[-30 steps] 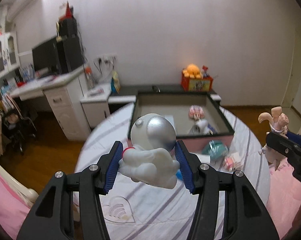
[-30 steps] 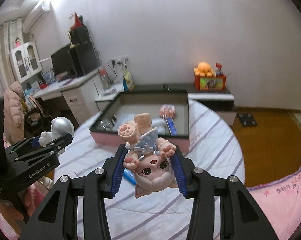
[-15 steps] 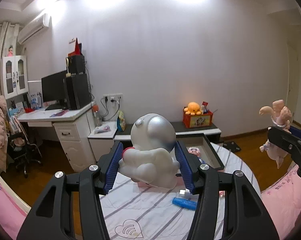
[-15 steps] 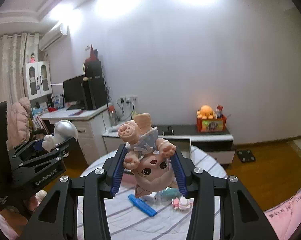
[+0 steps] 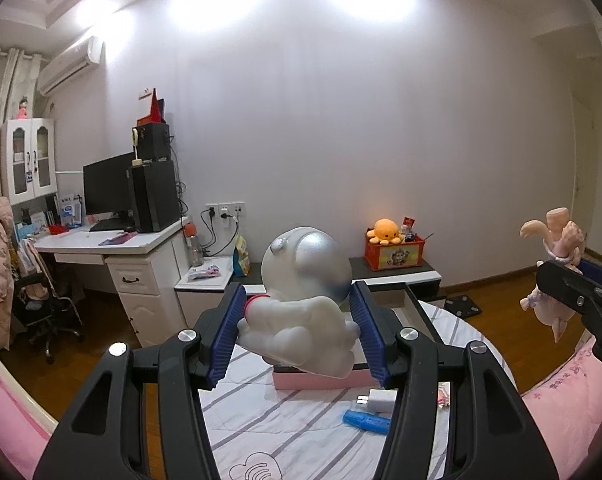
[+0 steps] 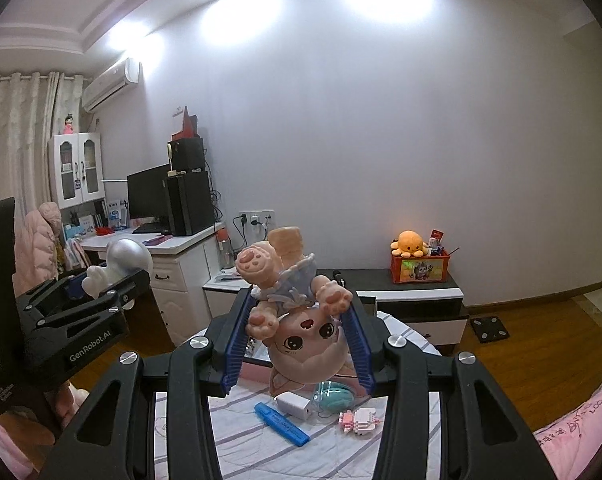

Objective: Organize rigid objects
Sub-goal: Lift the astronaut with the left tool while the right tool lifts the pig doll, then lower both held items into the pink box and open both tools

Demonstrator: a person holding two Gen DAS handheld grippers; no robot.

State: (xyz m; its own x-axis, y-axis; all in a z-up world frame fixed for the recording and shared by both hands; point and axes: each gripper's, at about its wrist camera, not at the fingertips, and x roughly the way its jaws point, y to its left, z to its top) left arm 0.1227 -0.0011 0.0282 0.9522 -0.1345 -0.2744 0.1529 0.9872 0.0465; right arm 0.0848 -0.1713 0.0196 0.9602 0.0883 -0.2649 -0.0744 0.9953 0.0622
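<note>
Above the pink-sided storage box [image 5: 321, 380], left gripper [image 5: 299, 326] clamps a white-and-silver plastic astronaut figurine [image 5: 301, 300]; right gripper [image 6: 299, 340] clamps an upside-down peach cat-doll figurine [image 6: 301, 320]. Rounded, glossy shapes could slip and drop.

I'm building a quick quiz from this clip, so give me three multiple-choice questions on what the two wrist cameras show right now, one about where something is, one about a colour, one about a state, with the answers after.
1. Where is the blue marker?
A. lying on the striped table beside the white charger
B. inside the pink tray
C. on the desk

2. What colour are the gripper pads?
A. red
B. blue
C. green

3. How does the right gripper hold the pink cat figure?
A. upright
B. lying on its side
C. head down, paws up

Answers:
1. A, the right wrist view shows it flat on the cloth next to the charger.
2. B, ribbed blue pads press the astronaut figure in the left gripper.
3. C, its face is below and its paws point upward.
</note>
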